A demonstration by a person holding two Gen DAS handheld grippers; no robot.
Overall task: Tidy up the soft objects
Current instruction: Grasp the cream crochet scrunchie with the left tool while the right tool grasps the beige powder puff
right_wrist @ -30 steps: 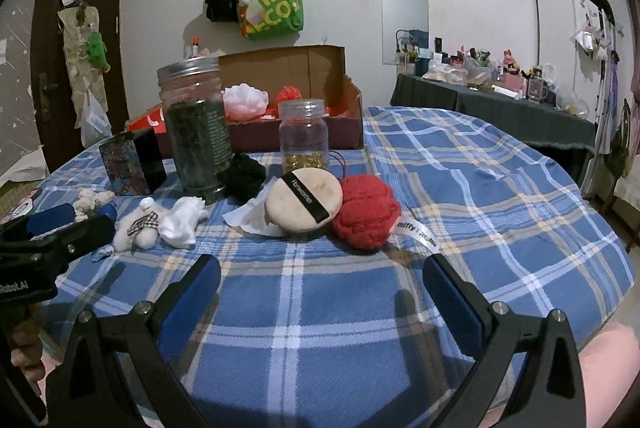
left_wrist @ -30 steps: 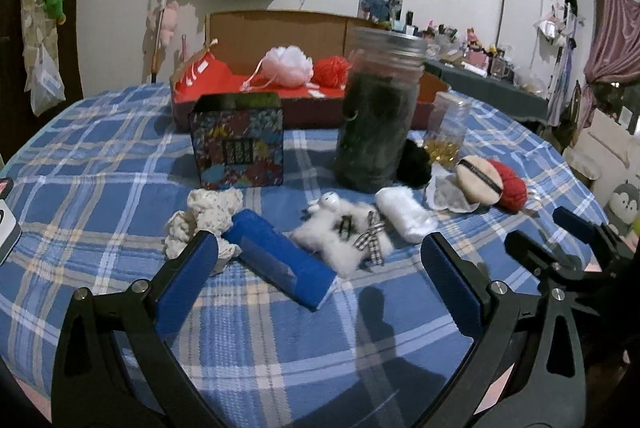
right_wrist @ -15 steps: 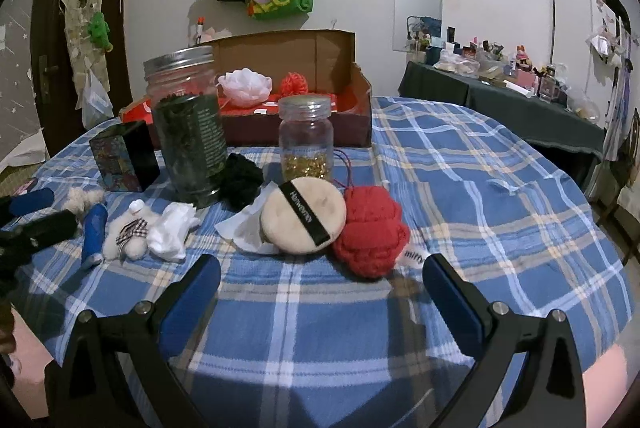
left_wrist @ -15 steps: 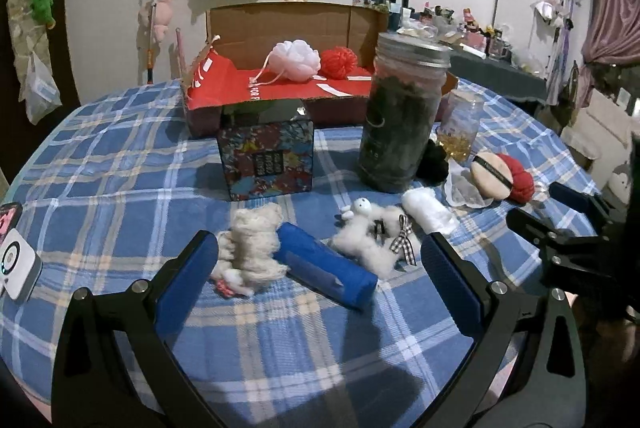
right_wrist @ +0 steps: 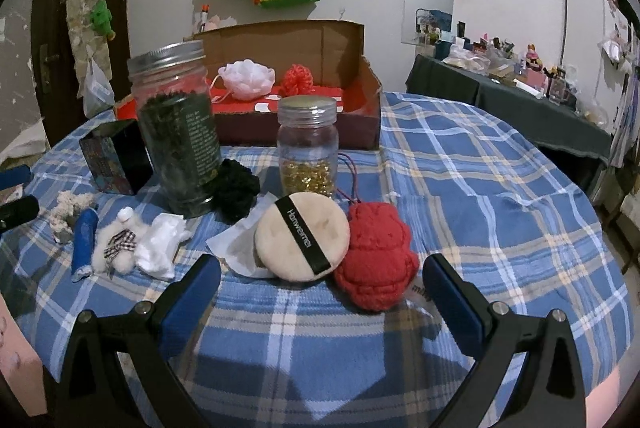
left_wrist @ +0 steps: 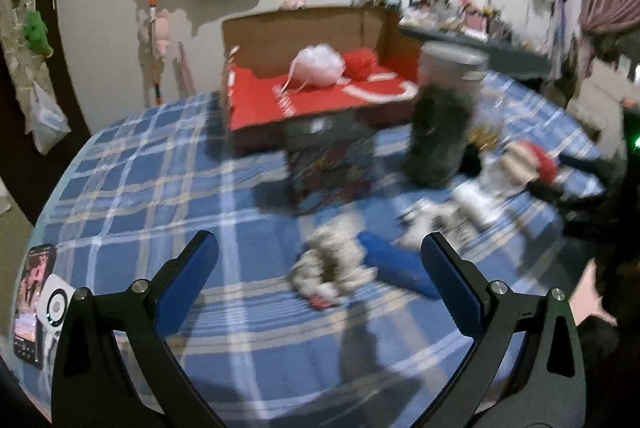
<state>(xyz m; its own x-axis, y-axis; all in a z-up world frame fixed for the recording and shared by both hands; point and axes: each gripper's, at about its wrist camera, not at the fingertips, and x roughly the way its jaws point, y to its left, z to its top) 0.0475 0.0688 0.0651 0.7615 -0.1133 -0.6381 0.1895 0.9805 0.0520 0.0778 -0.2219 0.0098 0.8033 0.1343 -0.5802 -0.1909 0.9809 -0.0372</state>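
Observation:
My right gripper (right_wrist: 320, 274) is open just in front of a beige powder puff (right_wrist: 302, 242) and a red knitted ball (right_wrist: 374, 256), touching neither. Left of them lie a white cloth (right_wrist: 162, 242), a furry white toy with a checked bow (right_wrist: 116, 248), a blue roll (right_wrist: 83, 242) and a cream scrunchie (right_wrist: 68, 210). My left gripper (left_wrist: 318, 262) is open above the scrunchie (left_wrist: 332, 264) and blue roll (left_wrist: 394, 264), blurred there. The cardboard box (right_wrist: 370, 108) at the back holds a pink pouf (right_wrist: 246, 78) and a red pouf (right_wrist: 298, 78).
A tall jar of dark leaves (right_wrist: 178, 132), a small jar of gold bits (right_wrist: 308, 144), a black scrunchie (right_wrist: 236, 188) and a patterned box (right_wrist: 116, 158) stand mid-table. A phone (left_wrist: 30, 302) lies at the left edge of the checked cloth (right_wrist: 480, 188).
The left gripper has pulled back and swung left, so the objects shifted right and blurred. The right gripper moved closer to the puff and red ball. Both stay open.

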